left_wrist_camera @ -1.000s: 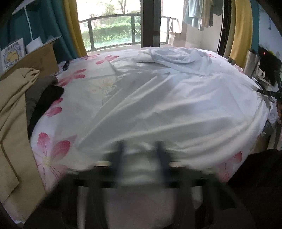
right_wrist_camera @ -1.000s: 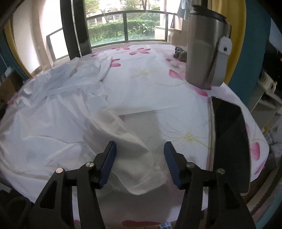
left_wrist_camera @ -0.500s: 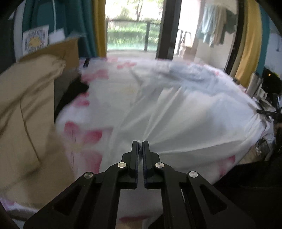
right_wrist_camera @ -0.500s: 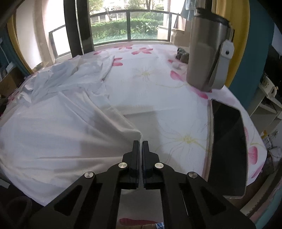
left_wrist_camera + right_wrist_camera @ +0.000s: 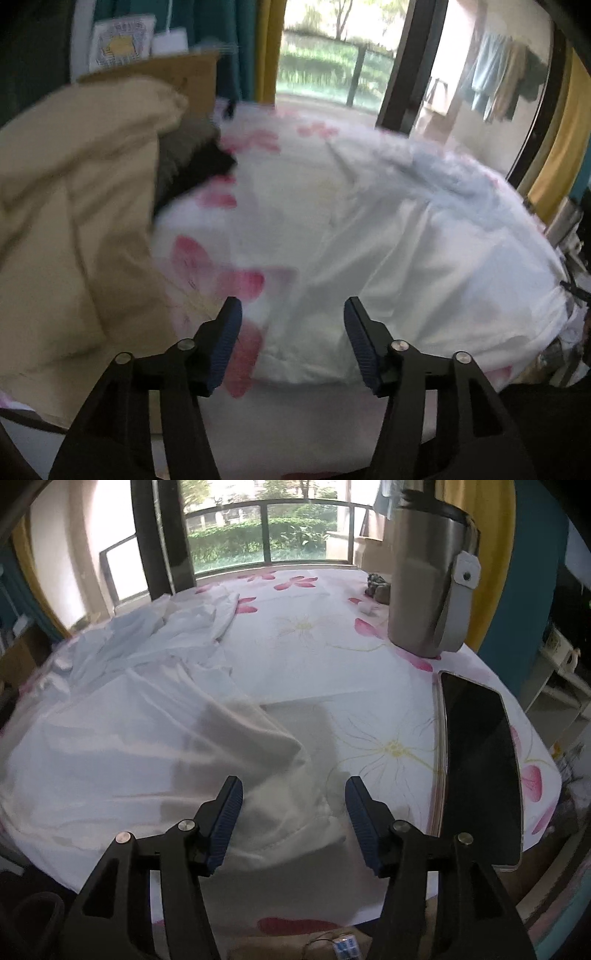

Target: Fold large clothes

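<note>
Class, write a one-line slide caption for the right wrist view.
Right hand-held gripper opening above a white garment on a floral sheet.

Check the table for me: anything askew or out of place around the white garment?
Yes. The white garment is bunched and wrinkled at its far end, not flat. A dark tablet and a steel tumbler sit on the floral tablecloth beside it, crowding the folding area. Both grippers' jaws are opening, with garment edges between them.
</note>
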